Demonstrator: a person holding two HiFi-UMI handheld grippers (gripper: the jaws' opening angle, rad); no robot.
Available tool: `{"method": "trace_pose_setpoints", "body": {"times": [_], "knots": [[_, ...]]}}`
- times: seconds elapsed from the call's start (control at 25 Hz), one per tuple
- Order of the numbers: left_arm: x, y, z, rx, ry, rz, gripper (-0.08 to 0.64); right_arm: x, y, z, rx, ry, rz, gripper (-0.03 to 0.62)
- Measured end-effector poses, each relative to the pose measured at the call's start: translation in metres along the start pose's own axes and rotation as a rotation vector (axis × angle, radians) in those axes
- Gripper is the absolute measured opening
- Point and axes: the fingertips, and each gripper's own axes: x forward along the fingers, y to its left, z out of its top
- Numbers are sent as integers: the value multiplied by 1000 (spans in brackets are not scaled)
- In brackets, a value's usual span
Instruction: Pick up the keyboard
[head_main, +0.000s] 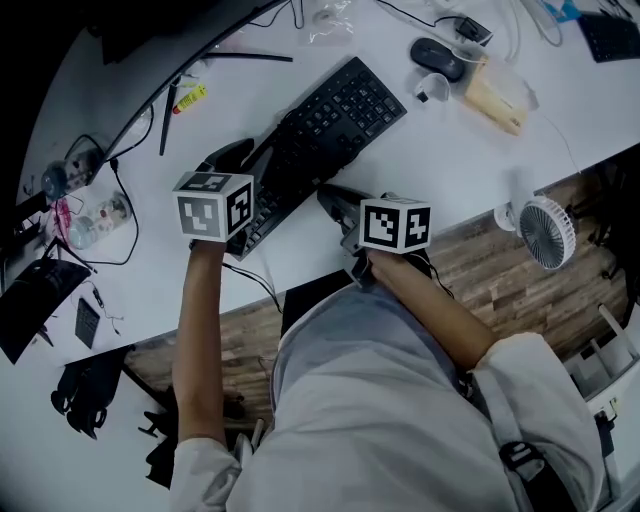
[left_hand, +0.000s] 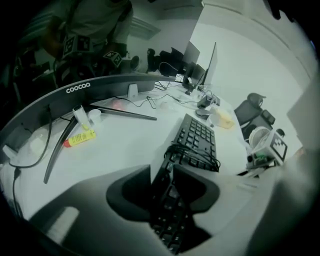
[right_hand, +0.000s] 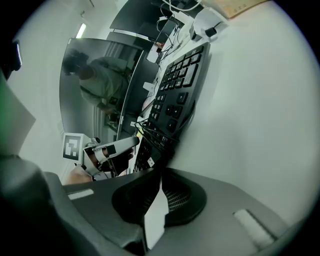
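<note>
A black keyboard lies slantwise on the white desk, with its cable wound round the middle. My left gripper is shut on the keyboard's near left end, and the keys run between its jaws in the left gripper view. My right gripper is at the keyboard's front edge. In the right gripper view its jaws are pinched on that edge of the keyboard, with a thin sliver of white desk showing below the tips.
A curved monitor stands behind the keyboard, with a yellow tube at its foot. A black mouse and a beige block lie at the far right. A small white fan sits at the desk's front edge.
</note>
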Motion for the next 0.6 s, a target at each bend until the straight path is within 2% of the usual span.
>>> {"method": "trace_pose_setpoints", "body": {"times": [0.16, 0.24, 0.6], "knots": [[9, -3, -2, 65, 40, -41, 0, 0, 1, 2, 16, -14, 3, 0], [12, -9, -5, 87, 72, -86, 0, 0, 2, 2, 30, -21, 7, 0], [25, -19, -9, 99, 161, -221, 0, 0, 3, 3, 55, -19, 21, 0]]}}
